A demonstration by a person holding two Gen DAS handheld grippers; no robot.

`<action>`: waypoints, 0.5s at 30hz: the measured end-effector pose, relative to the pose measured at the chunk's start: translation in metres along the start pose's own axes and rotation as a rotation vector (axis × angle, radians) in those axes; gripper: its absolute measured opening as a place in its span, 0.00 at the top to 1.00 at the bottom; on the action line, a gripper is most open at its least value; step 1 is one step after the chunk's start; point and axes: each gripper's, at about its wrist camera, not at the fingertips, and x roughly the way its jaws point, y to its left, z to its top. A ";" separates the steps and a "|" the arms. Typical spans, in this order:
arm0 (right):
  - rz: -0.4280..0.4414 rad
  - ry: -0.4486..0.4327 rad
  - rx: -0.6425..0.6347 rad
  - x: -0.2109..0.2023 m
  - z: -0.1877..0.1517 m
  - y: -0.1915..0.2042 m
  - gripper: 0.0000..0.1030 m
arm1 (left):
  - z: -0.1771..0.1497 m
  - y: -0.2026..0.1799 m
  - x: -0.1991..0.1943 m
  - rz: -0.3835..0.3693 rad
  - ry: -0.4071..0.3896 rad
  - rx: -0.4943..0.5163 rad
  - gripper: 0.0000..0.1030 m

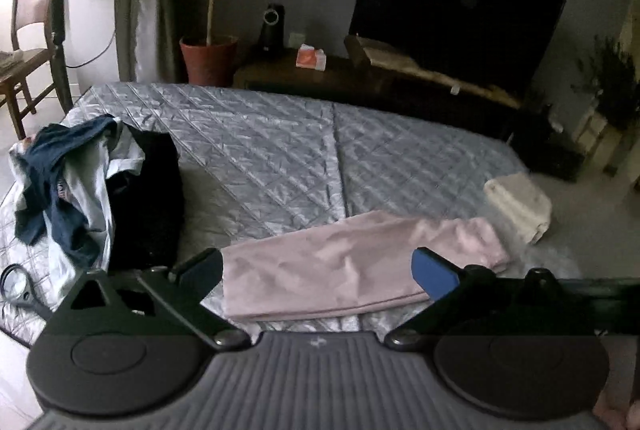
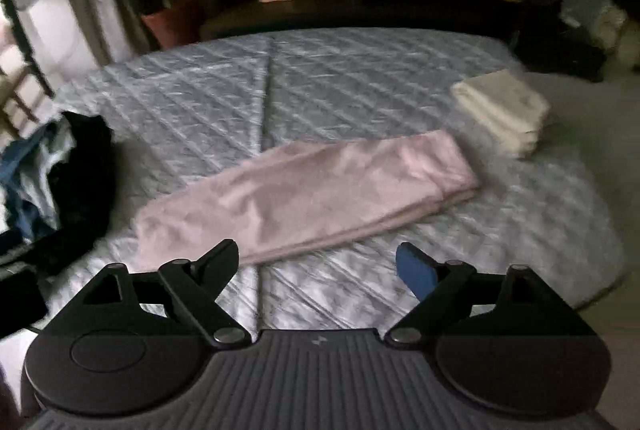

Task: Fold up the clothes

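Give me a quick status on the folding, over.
Both hand-held grippers open, left and right, holding nothing. Pink garment lies folded long on the bed cover. Unfolded clothes pile waits left; cream folded stack right. Nothing blocking.

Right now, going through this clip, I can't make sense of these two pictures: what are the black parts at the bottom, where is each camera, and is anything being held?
No robot here: a person holds a two-finger gripper in each hand, with a fisheye camera on each looking forward along the fingers. The black parts are the grippers themselves. One picture is from the left gripper, the other from the right gripper. Both stand open and hold nothing.

Below them is a quilted grey cover. On it lie a pink garment, folded into a long strip; a cream folded stack to its right, apart from it; and an unfolded clothes pile, blue, white and black, on the left.
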 end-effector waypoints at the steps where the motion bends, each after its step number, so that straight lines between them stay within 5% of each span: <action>1: -0.019 -0.007 -0.003 -0.009 -0.001 -0.001 0.13 | 0.000 -0.003 -0.006 0.012 -0.013 0.011 0.03; 5: -0.002 -0.008 0.035 -0.037 -0.007 -0.015 0.13 | 0.000 -0.014 -0.023 0.066 -0.051 0.046 0.04; 15: -0.010 -0.040 0.089 -0.083 -0.032 -0.035 0.13 | -0.006 -0.046 -0.061 0.040 -0.090 0.107 0.04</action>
